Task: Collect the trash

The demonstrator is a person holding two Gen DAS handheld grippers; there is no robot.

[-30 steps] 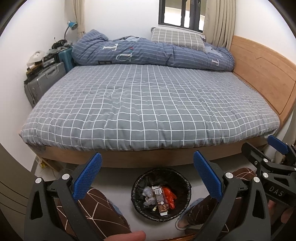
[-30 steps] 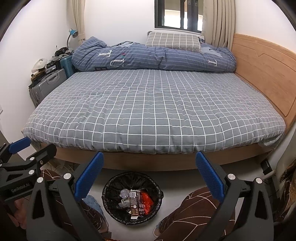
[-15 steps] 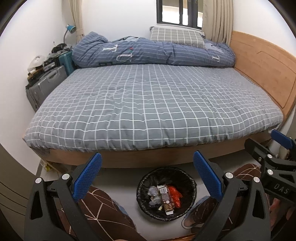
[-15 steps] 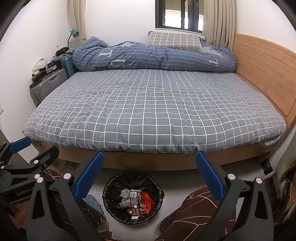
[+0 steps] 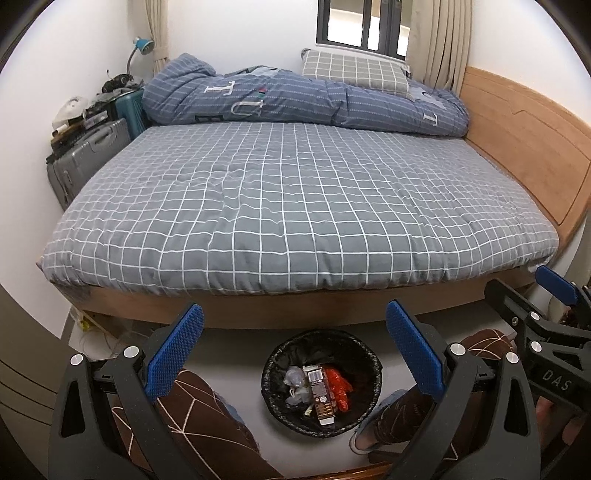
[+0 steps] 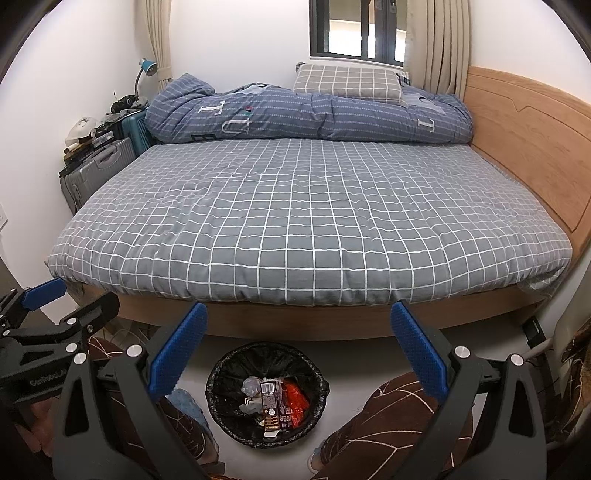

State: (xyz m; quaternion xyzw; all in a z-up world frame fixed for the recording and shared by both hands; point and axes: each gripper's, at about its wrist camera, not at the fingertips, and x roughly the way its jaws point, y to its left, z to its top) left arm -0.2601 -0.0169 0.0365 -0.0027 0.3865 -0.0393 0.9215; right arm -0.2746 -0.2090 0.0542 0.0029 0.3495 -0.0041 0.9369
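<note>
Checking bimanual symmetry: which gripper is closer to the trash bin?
Hard to call; roughly equal. Left gripper hovers open above the trash bin, slightly to its left; right gripper hovers open above it, slightly to its right.

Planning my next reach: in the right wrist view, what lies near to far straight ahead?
Trash bin with carton and red wrapper → wooden bed frame → grey checked bedspread → blue duvet → pillow → window.
</note>
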